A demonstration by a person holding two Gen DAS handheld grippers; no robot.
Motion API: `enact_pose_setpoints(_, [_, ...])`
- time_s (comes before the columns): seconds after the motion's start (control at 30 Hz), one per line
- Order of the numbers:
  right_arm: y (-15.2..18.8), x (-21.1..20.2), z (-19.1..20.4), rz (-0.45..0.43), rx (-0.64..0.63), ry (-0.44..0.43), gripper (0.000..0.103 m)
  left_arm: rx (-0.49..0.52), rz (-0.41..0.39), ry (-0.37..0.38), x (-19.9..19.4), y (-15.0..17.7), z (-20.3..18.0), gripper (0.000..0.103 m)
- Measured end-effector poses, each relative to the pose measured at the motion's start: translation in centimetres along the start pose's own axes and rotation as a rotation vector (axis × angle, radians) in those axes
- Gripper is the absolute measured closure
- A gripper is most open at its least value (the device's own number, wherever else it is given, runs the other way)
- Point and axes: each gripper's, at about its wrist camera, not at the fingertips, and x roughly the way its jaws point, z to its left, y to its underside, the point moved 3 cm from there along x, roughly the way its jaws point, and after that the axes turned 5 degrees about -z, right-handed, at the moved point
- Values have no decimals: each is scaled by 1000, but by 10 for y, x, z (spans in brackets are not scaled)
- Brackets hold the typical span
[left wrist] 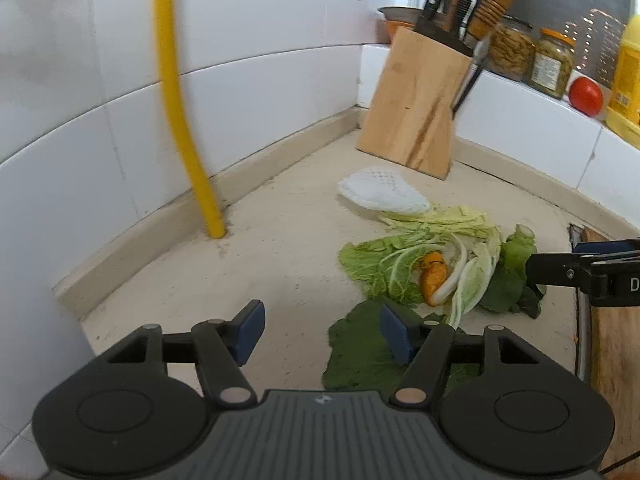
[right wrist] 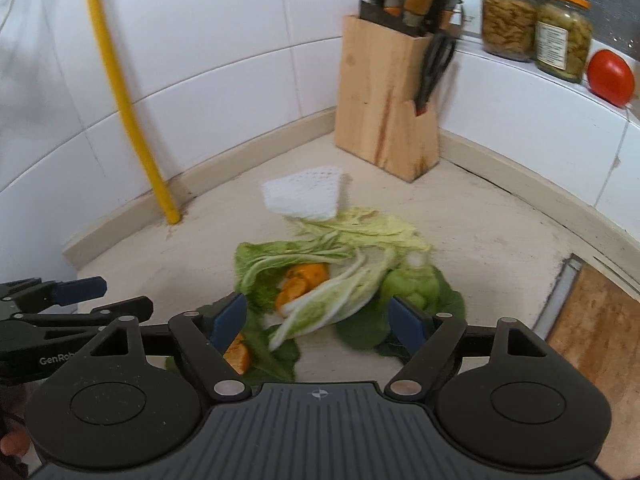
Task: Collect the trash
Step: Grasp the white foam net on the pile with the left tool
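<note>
Right wrist view: scraps (right wrist: 320,276) lie well clear of walls.

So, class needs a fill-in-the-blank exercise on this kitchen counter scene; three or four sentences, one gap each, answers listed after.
1. The knives stand in a ____ block in the corner.
2. The pipe running down the tiled wall is ____.
3. Beside the jars on the ledge sits a red ____.
4. Between the knife block and the cabbage leaves lies a ____ folded cloth.

Missing words: wooden; yellow; tomato; white
</note>
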Motion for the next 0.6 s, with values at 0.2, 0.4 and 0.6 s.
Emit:
enact_pose_setpoints(0.2, [2, 1, -22, -1, 33, 37, 18, 46, -5, 47, 13, -13, -15, 39])
enact_pose_setpoints(0.4, [5, -1, -45, -4, 72, 74, 17, 73, 0, 128, 37, -39, -37, 36])
enact_pose_setpoints(0.6, [9, -7, -68, -6, 112, 102, 17, 106, -12, 169, 73, -69, -56, 28])
